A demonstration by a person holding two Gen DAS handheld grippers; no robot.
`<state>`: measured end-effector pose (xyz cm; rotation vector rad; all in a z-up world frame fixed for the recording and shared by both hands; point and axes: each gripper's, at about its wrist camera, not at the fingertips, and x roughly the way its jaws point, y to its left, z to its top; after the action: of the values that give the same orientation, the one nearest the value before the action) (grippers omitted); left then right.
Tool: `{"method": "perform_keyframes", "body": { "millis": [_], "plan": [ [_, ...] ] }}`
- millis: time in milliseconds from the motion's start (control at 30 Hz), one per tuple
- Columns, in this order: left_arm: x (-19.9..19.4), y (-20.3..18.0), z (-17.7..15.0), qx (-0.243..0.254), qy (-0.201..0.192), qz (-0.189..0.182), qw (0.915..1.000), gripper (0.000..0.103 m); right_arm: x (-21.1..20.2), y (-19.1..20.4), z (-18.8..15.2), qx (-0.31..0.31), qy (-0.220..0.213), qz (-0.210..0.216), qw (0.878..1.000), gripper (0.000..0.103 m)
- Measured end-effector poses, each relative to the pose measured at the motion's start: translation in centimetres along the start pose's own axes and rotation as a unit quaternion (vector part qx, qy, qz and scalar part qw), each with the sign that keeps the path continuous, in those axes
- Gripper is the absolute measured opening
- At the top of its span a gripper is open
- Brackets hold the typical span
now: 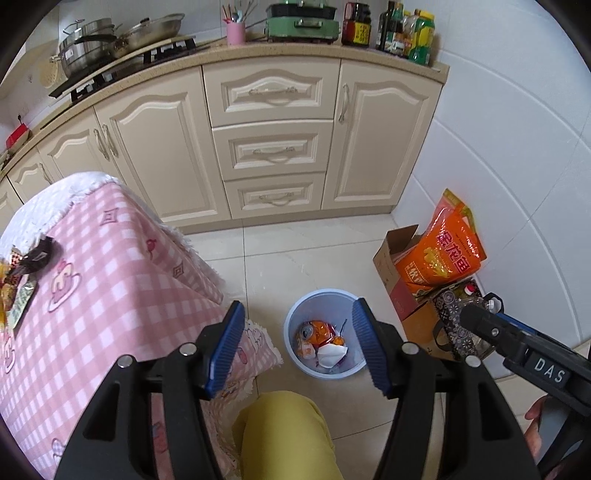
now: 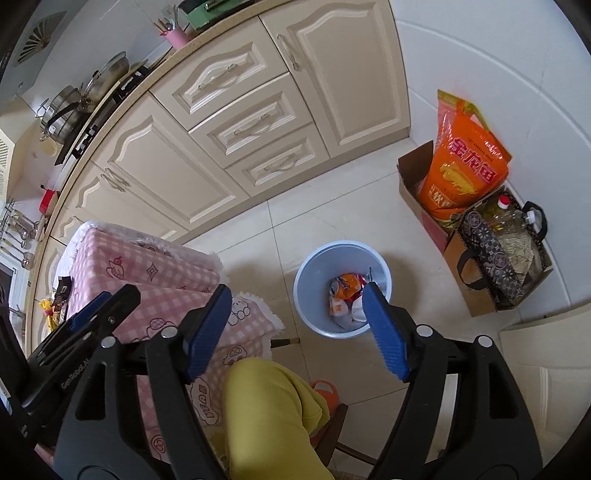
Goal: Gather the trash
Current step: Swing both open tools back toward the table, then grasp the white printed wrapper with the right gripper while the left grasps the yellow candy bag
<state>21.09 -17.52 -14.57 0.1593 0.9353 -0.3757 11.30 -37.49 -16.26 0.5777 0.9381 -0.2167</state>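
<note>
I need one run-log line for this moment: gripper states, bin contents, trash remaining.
left gripper: open, empty | right gripper: open, empty | blue bin: holds wrappers | table: wrappers remain

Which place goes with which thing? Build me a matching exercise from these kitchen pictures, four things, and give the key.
Things:
1. blue bin
2. orange bag
3. pink cup
4. steel pot

Places:
A. on the stove
B. in a cardboard box by the wall
C. on the floor beside the covered table
D. on the counter, holding utensils

Pairs: 1-C, 2-B, 3-D, 4-A
</note>
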Motion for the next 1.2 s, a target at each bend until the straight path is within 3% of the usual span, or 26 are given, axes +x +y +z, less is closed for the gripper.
{"method": "perform_keyframes", "body": {
  "millis": [333, 600, 967, 1200],
  "plan": [
    [-5.3, 2.3, -1.2, -0.011, -0.041, -0.009, 0.9991, 0.063, -4.2, 4.3, -1.2, -0.038, -0.042, 0.002, 0.998, 0.085],
    [-9.8, 7.0, -2.2, -0.038, -0.078, 0.001, 0.9962, 0.066, -5.9, 9.6, -2.5, -0.08, -0.058, 0.028, 0.995, 0.088],
    [-13.4, 16.8, -4.0, -0.107, -0.101, 0.059, 0.9873, 0.067, -3.5, 20.0, -4.5, -0.171, -0.028, 0.076, 0.982, 0.089],
    [-14.8, 24.2, -6.4, -0.161, -0.095, 0.113, 0.9758, 0.068, 0.0, 26.9, -6.6, -0.224, 0.016, 0.108, 0.968, 0.089]
  ]
}}
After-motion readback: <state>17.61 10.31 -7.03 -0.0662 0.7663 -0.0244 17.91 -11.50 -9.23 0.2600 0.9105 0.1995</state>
